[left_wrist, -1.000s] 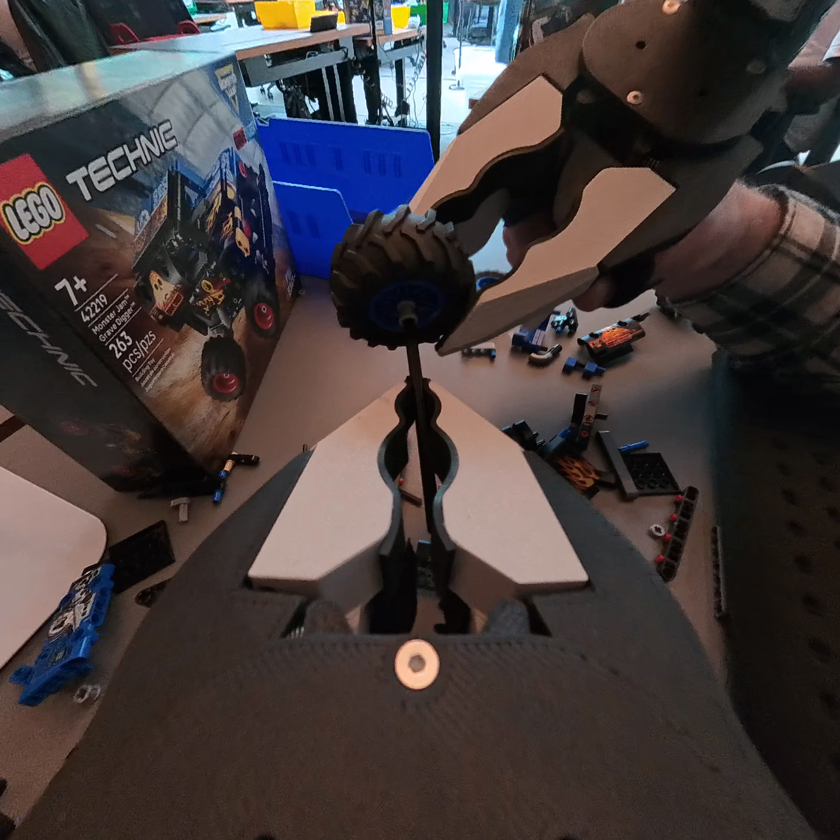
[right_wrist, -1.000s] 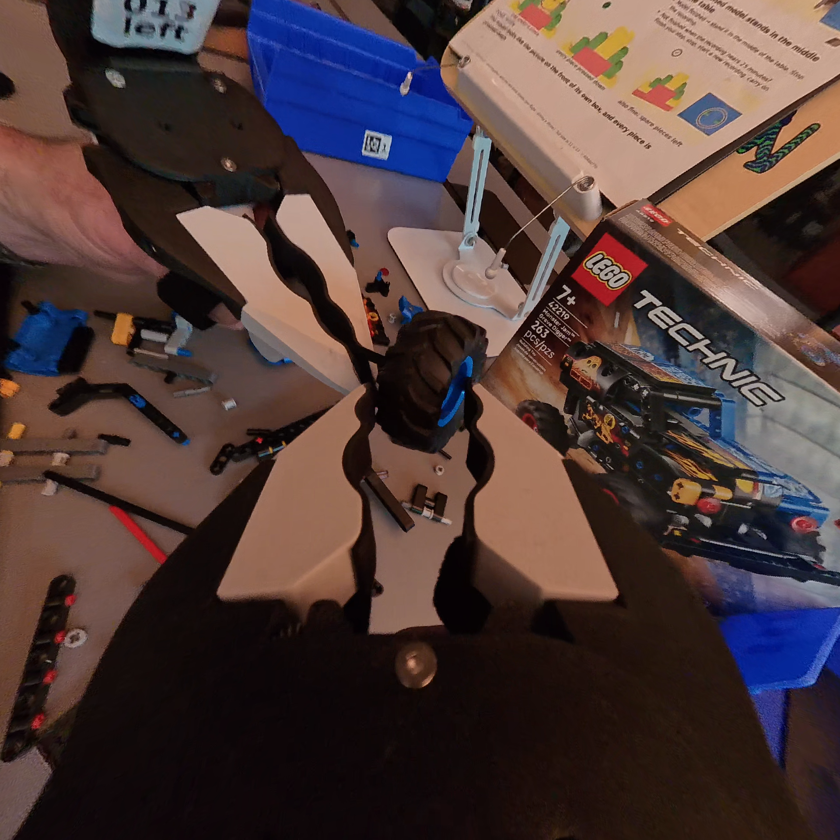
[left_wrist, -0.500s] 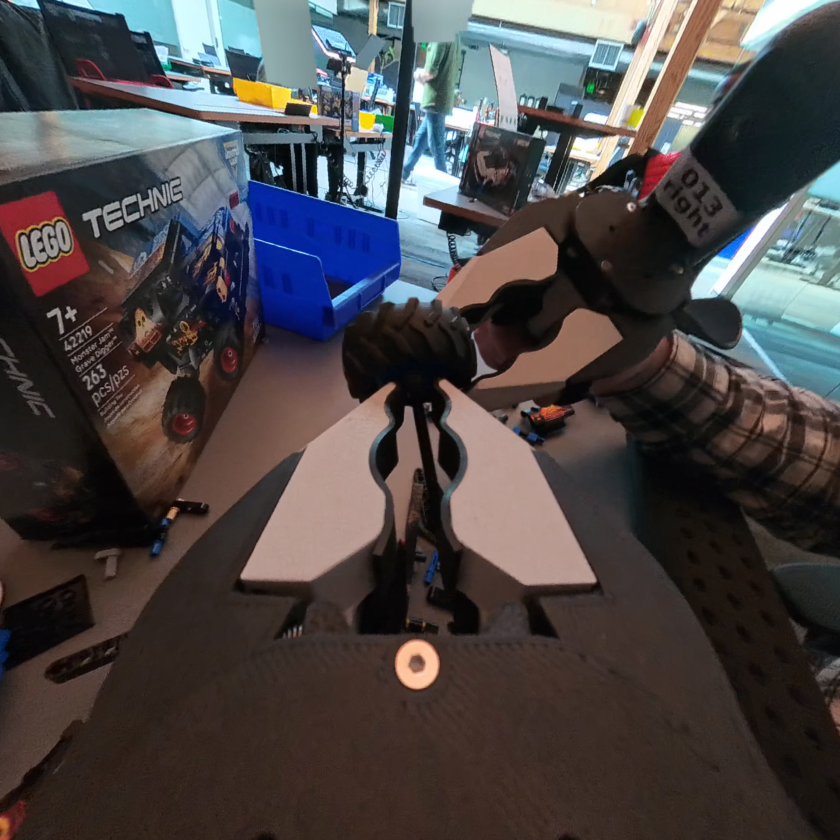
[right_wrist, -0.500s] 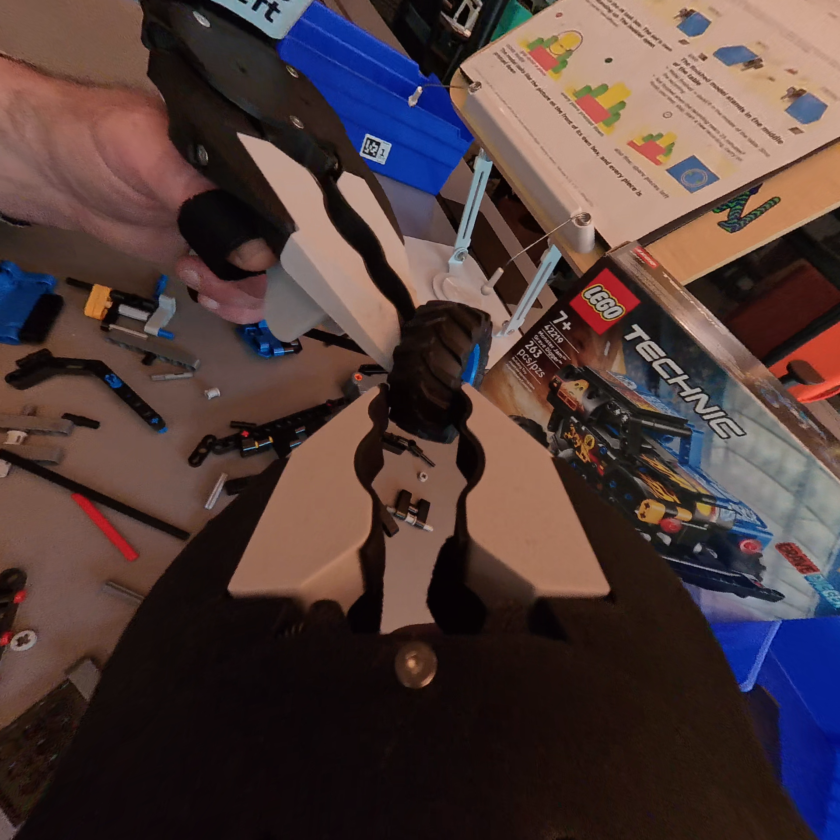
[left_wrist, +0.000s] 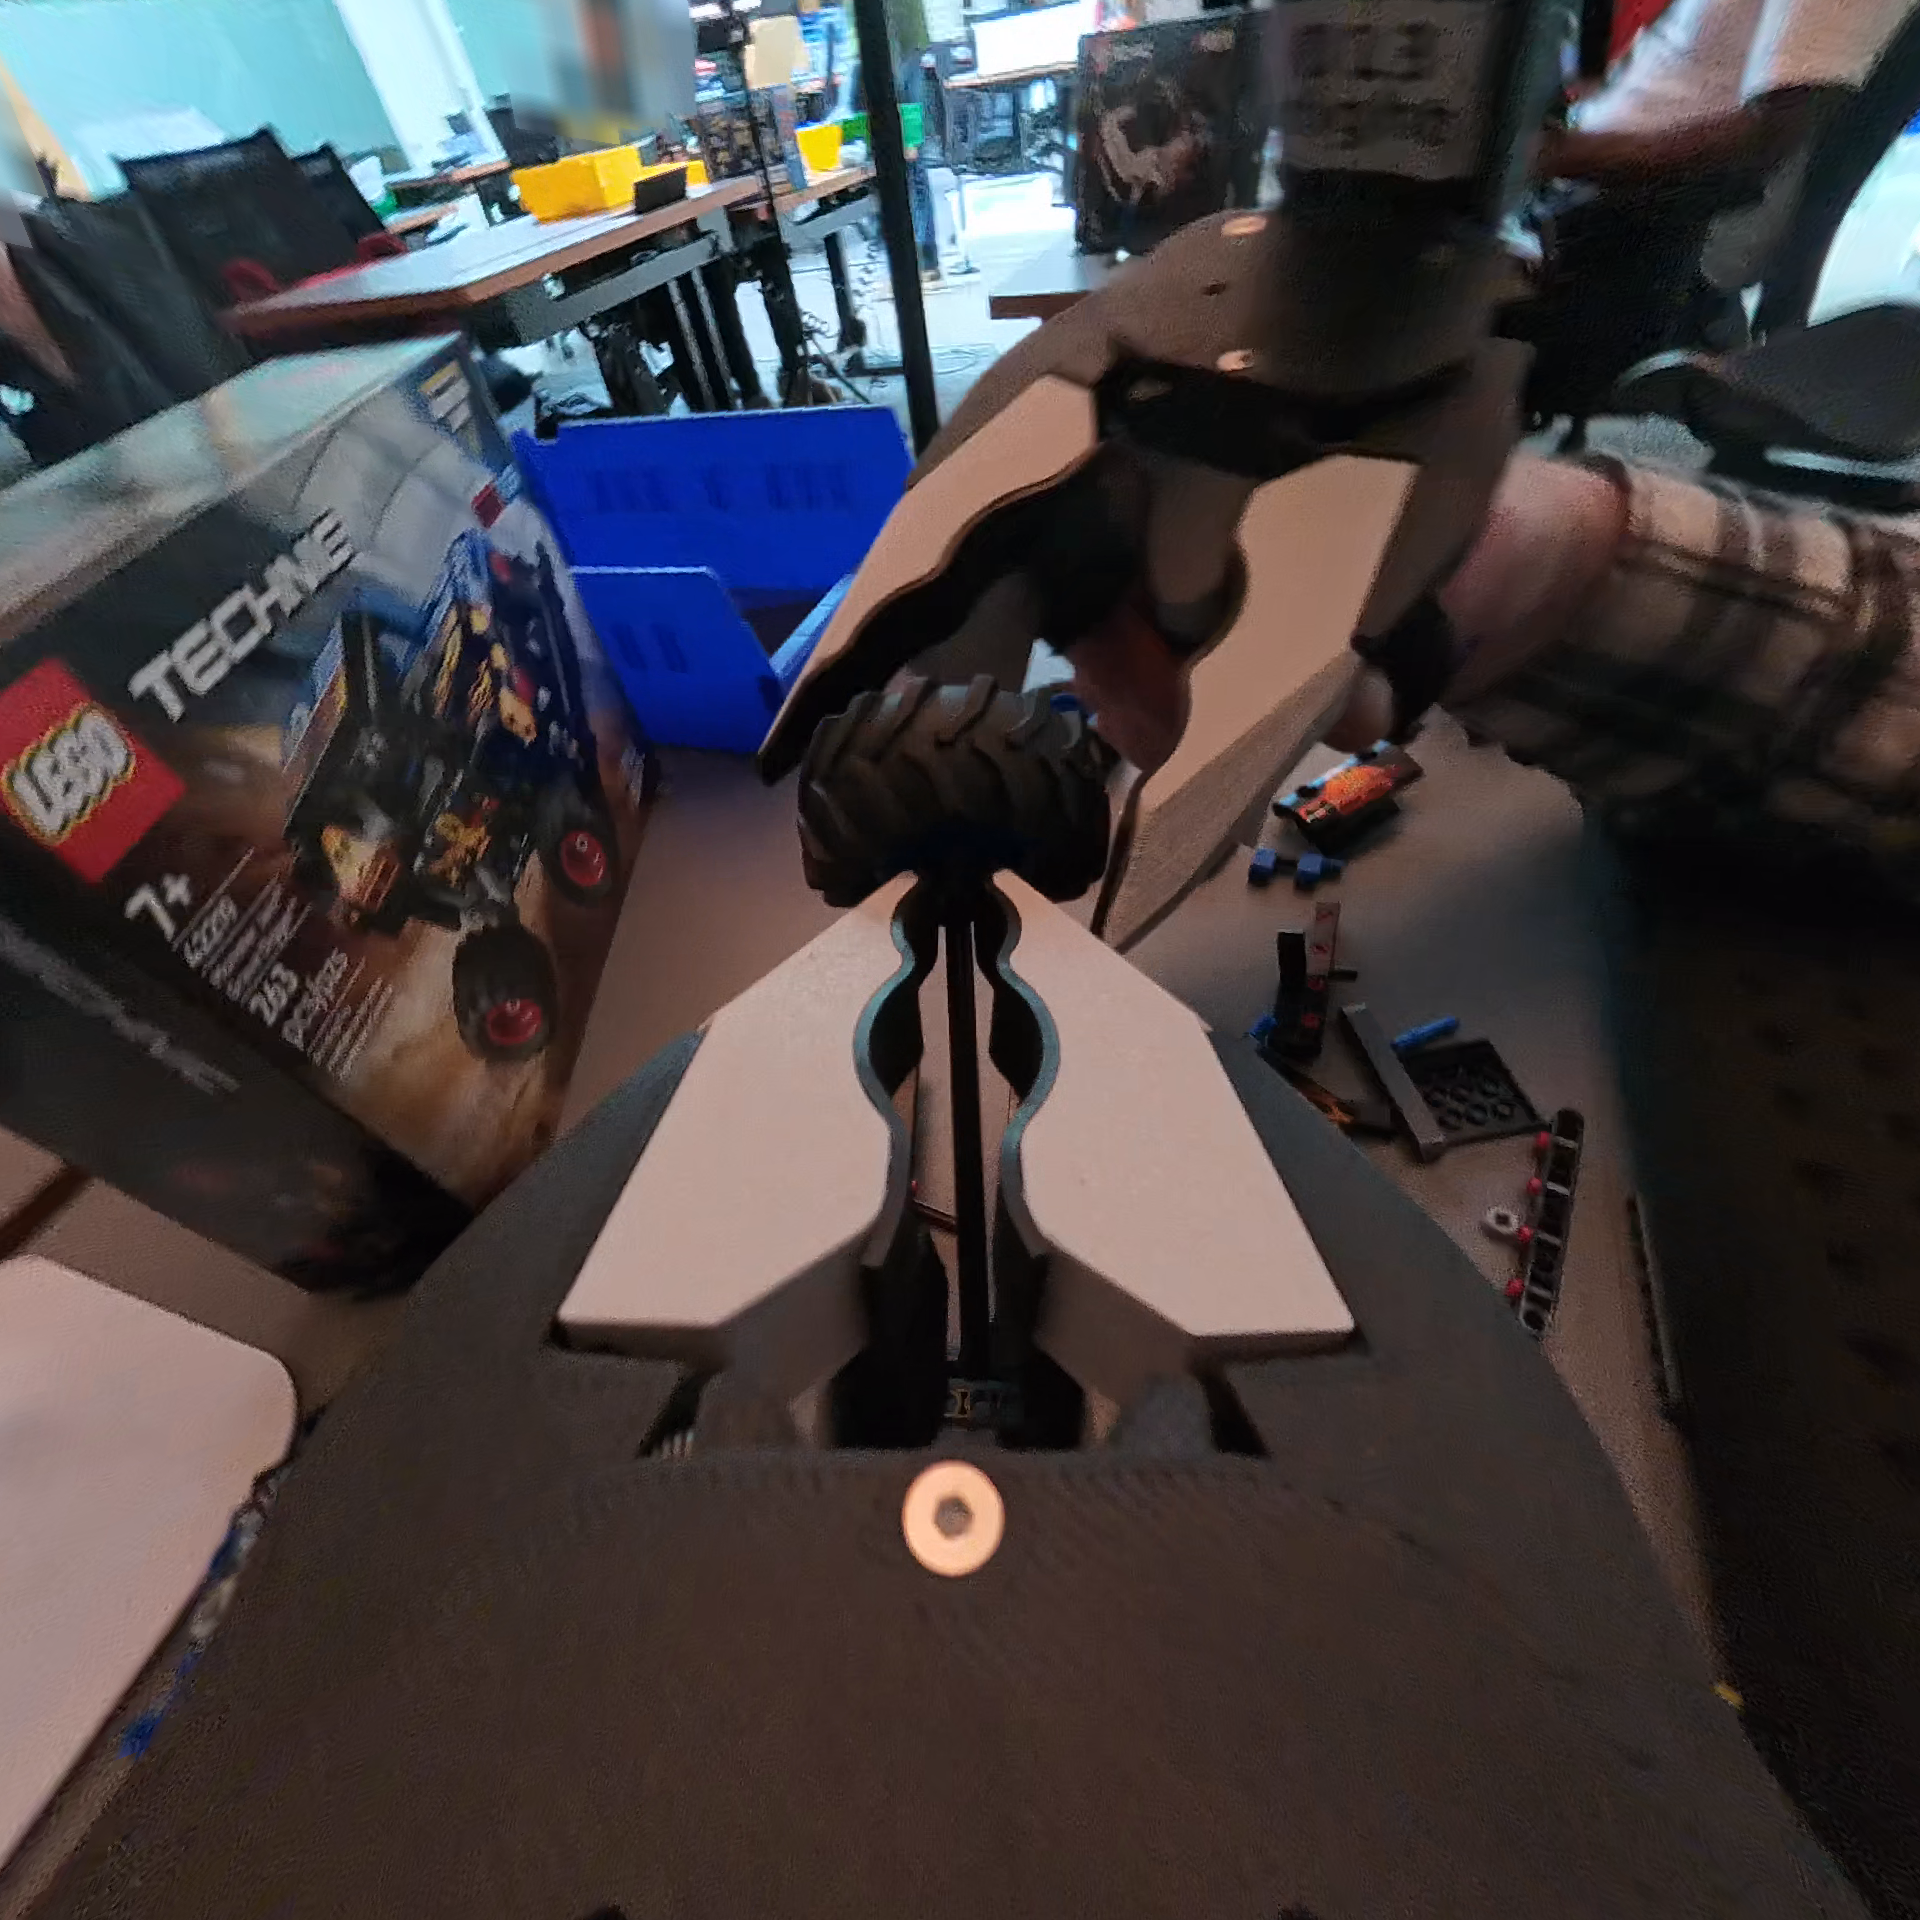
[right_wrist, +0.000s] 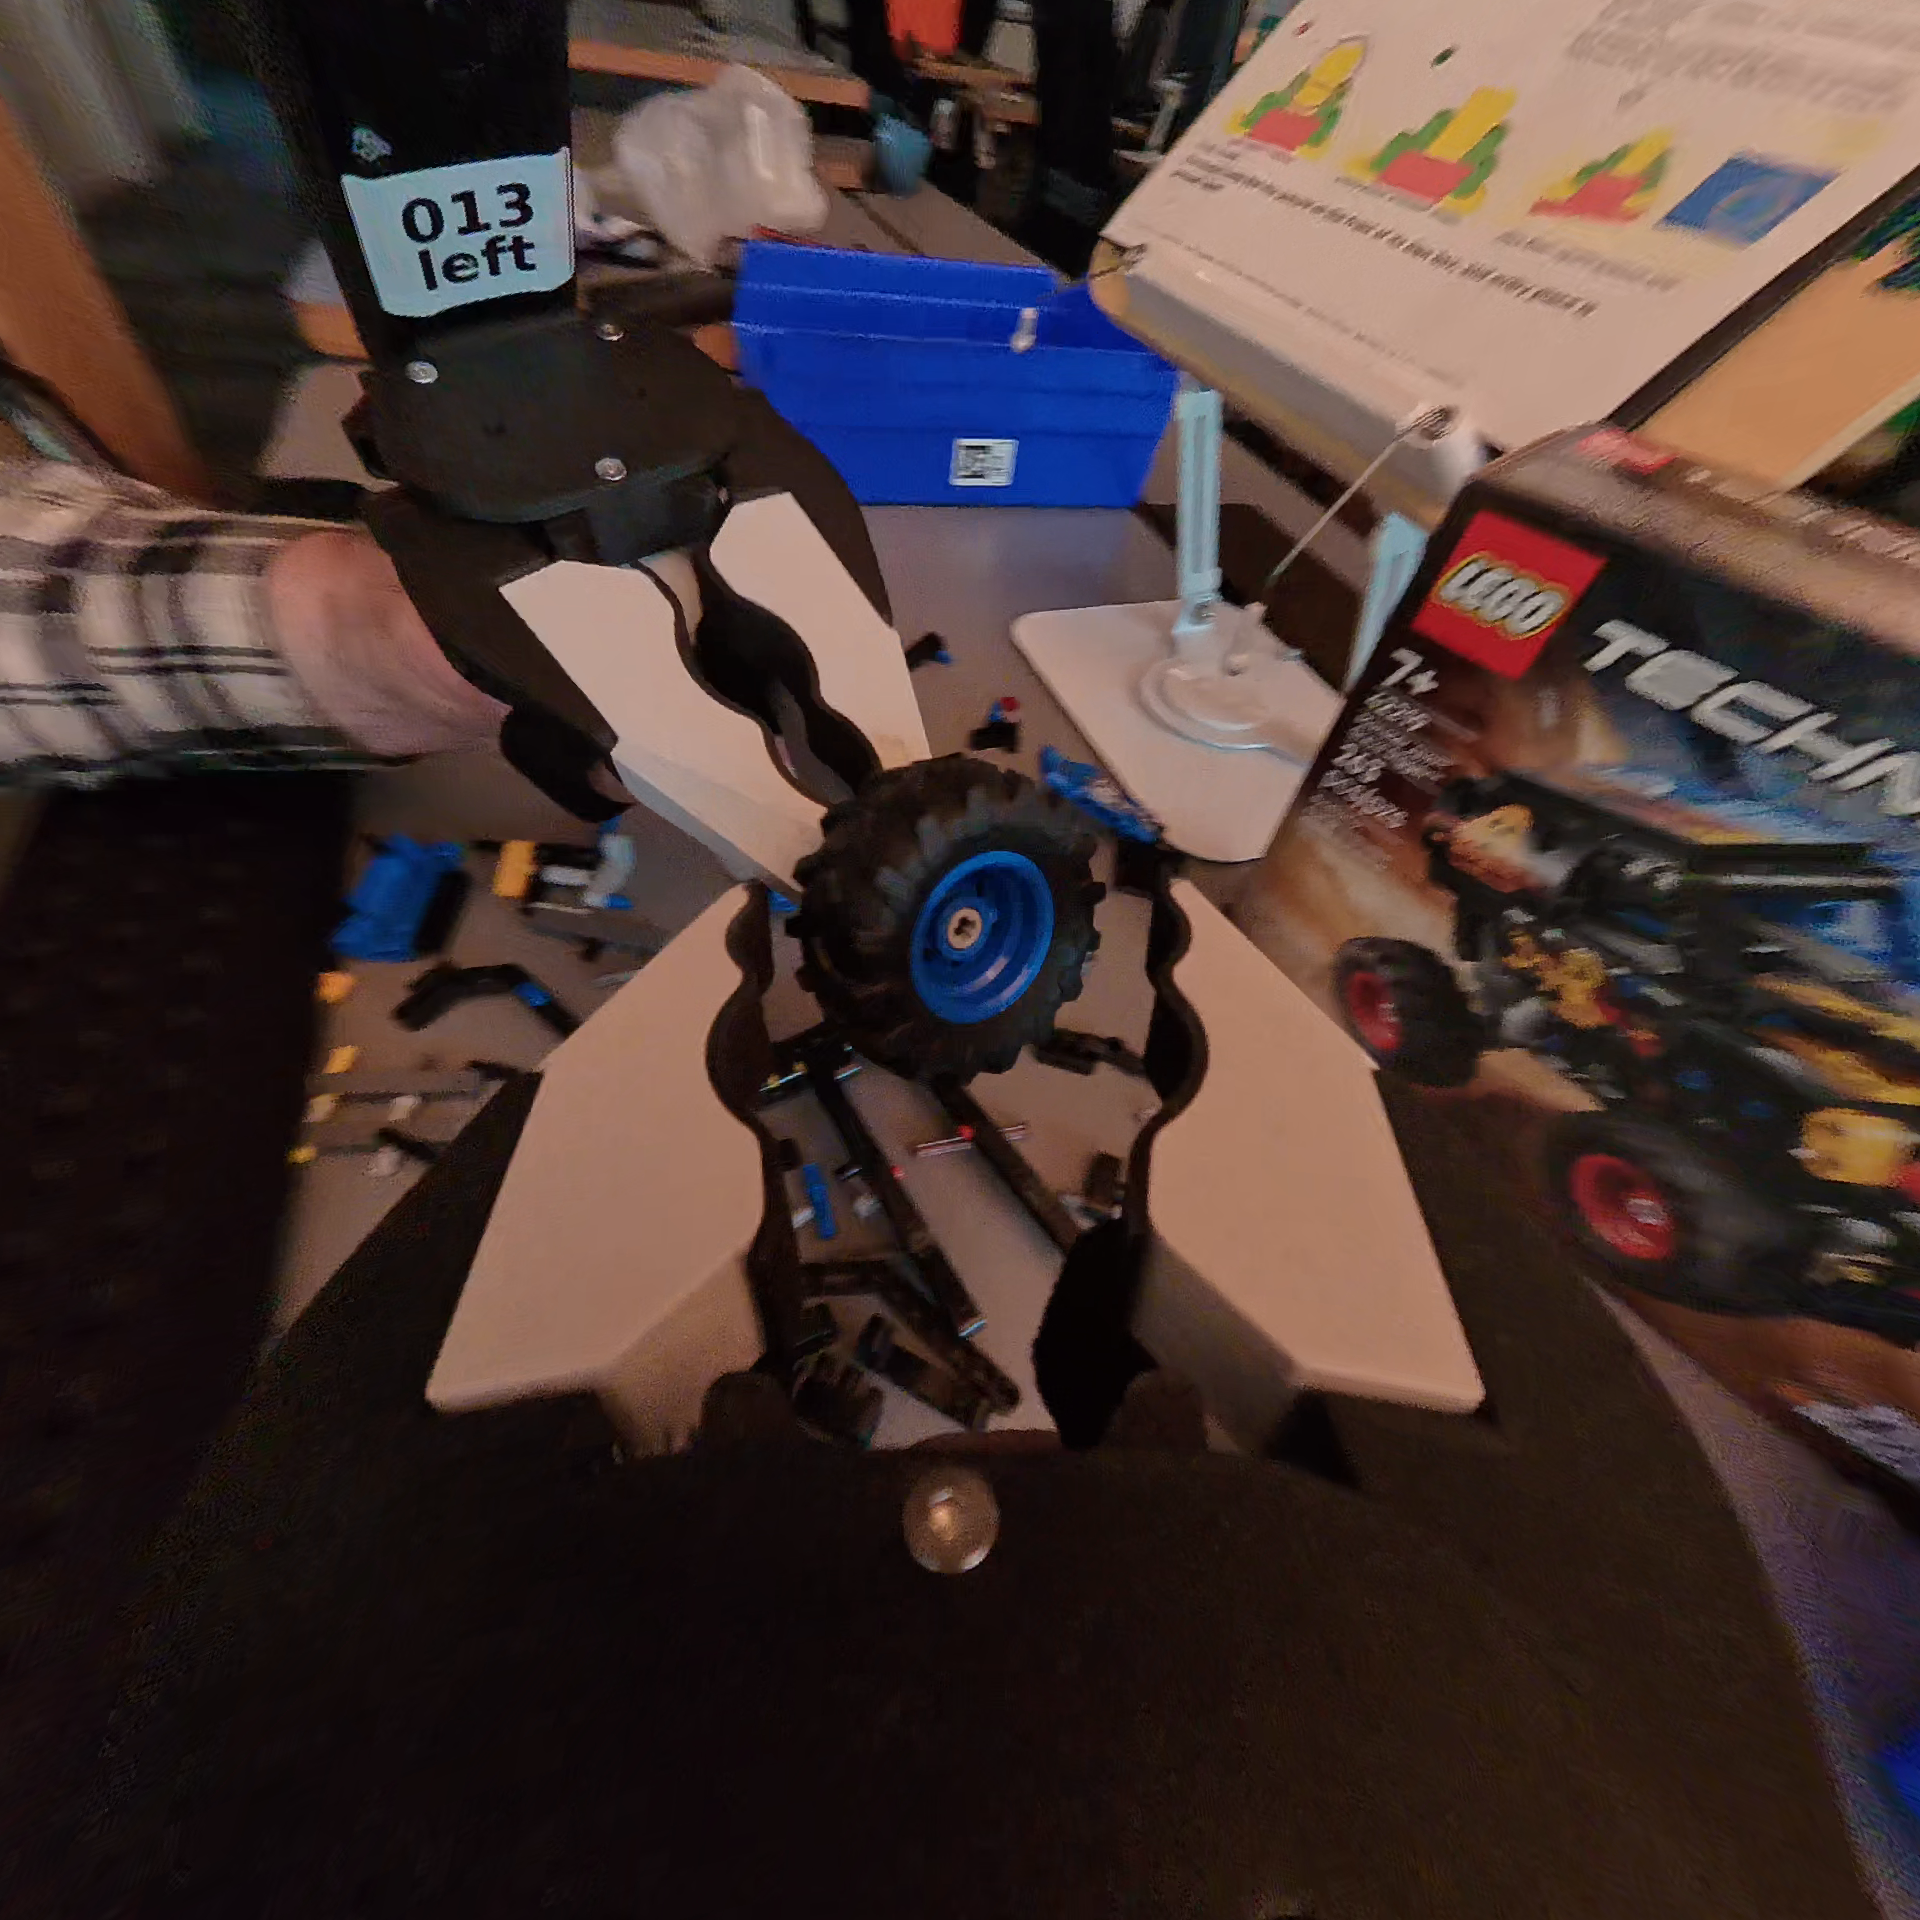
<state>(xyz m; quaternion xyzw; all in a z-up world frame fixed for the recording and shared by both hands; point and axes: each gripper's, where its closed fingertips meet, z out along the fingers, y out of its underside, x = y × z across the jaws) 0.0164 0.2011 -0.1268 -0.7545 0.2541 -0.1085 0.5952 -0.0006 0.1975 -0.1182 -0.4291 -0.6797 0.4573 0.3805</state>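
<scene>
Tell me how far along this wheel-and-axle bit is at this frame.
Done: the black wheel with the blue hub looks seated on the thin black axle. In hand: the left tool is shut on that axle; the right tool has its fingers open either side of the wheel, not clamping it. Left: many loose parts lie scattered on the table.

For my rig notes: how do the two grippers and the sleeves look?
Left gripper and right gripper: black bodies, pale wedge-shaped fingers with wavy black pads. A white label sits on the left handle. Both sleeves are plaid.
</scene>
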